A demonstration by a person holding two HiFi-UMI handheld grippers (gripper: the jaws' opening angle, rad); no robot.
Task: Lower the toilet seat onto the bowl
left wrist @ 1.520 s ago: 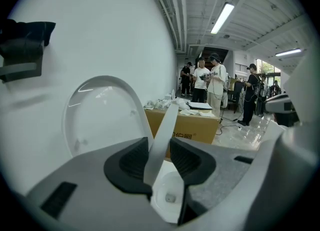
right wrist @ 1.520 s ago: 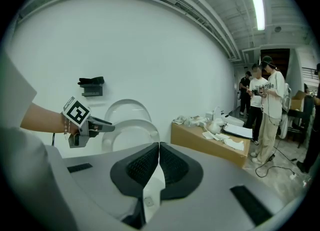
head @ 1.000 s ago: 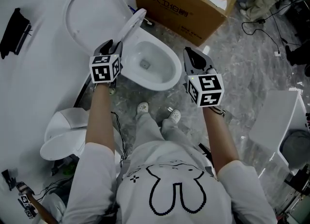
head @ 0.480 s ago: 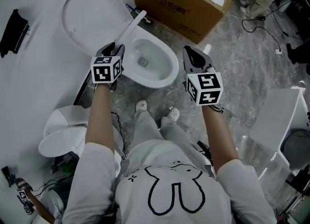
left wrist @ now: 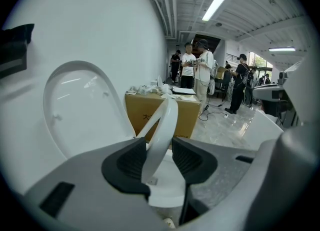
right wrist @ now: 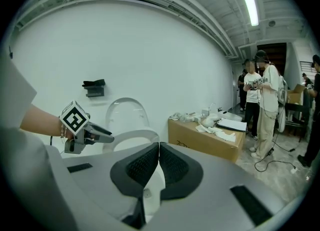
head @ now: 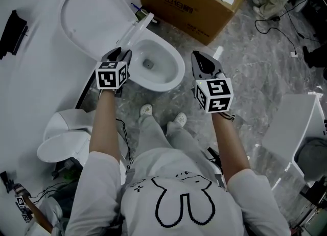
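My left tool [left wrist: 160, 161] is opening its jaws around the tilted toilet seat [left wrist: 162, 124]; my right tool [right wrist: 158, 167] is clenched, empty.

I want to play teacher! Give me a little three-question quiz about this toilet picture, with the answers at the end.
1. True or false: the toilet seat already lies flat on the bowl.
2. What stands between the left gripper's jaws? A) the toilet seat B) a cardboard box C) a cable
3. Fill in: the right gripper's jaws are ___.
Key: 1 false, it stands tilted up. 2 A; those jaws are opening, with the seat between them. 3 shut, holding nothing.
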